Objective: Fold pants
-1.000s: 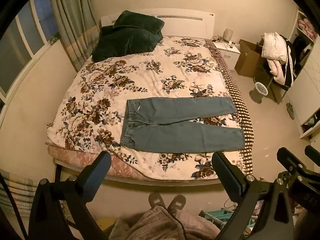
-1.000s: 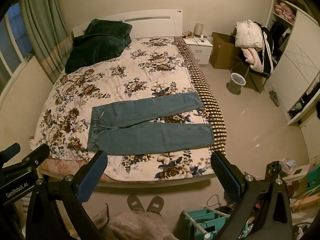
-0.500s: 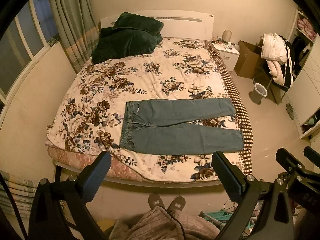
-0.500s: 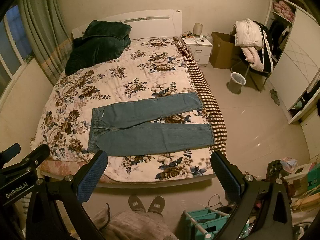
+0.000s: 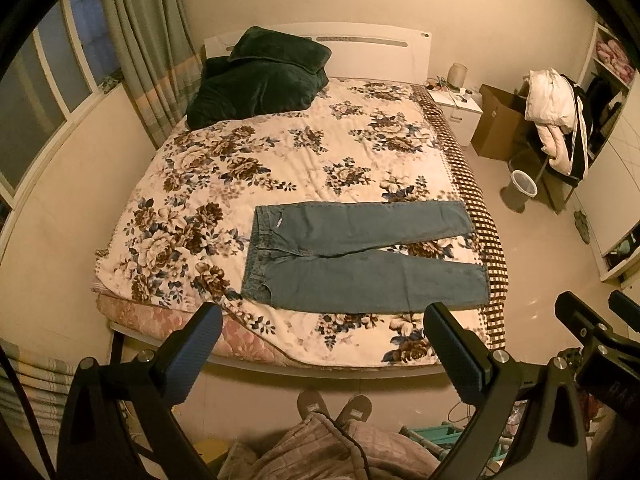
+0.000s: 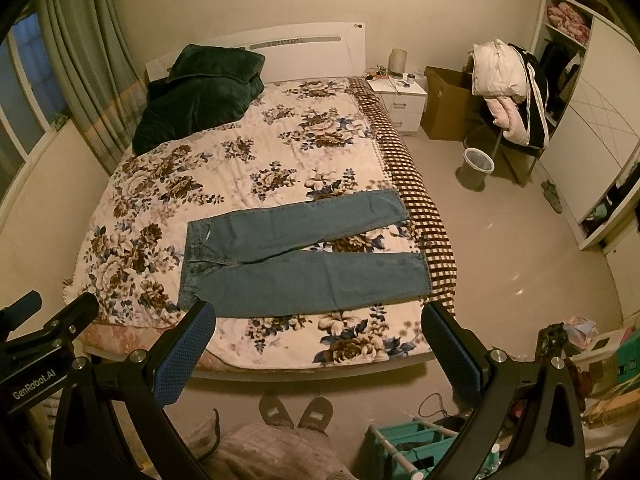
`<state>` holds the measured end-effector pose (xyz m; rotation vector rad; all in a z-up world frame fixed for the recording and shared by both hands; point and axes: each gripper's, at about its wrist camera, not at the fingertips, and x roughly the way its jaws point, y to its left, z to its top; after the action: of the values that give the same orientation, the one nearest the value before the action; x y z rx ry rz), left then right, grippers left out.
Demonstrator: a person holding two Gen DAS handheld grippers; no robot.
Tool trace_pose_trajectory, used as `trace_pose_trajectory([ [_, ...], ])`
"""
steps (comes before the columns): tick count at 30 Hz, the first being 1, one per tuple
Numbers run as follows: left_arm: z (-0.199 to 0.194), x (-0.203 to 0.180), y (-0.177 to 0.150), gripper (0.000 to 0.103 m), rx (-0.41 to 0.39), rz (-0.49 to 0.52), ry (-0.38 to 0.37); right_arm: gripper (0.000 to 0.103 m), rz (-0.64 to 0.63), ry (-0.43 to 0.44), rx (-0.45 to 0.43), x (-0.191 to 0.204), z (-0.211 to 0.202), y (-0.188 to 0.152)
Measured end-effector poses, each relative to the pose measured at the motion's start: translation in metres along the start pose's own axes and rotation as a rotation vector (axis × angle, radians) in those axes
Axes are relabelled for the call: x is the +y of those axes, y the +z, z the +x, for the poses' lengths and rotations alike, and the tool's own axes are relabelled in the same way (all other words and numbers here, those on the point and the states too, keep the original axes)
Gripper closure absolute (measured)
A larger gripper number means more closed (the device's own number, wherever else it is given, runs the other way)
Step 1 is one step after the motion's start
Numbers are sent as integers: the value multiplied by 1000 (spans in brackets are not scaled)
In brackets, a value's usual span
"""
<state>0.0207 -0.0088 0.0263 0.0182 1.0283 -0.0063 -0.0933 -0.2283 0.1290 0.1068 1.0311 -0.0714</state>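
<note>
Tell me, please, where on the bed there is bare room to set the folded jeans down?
The floral quilt lies bare between the jeans and the dark green bedding, and left of the waistband. The near edge strip is narrow.

1 legible marking: "GenRobot.AI", printed in white on the black body of the left gripper (image 6: 38,350), at the near left edge of the right wrist view. No other text is readable.

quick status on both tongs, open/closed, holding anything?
Left tongs: open, empty, above the bed's near edge.
Right tongs: open, empty, clear of the jeans.
</note>
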Motion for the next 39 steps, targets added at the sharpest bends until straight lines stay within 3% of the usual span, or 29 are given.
trace_pose_trajectory([
  [13, -2, 4, 11, 0, -6, 0, -7, 0, 4, -2, -12, 6, -5, 21],
  [39, -4, 4, 12, 0, -19, 0, -10, 0, 8, 2, -17, -1, -7, 16],
])
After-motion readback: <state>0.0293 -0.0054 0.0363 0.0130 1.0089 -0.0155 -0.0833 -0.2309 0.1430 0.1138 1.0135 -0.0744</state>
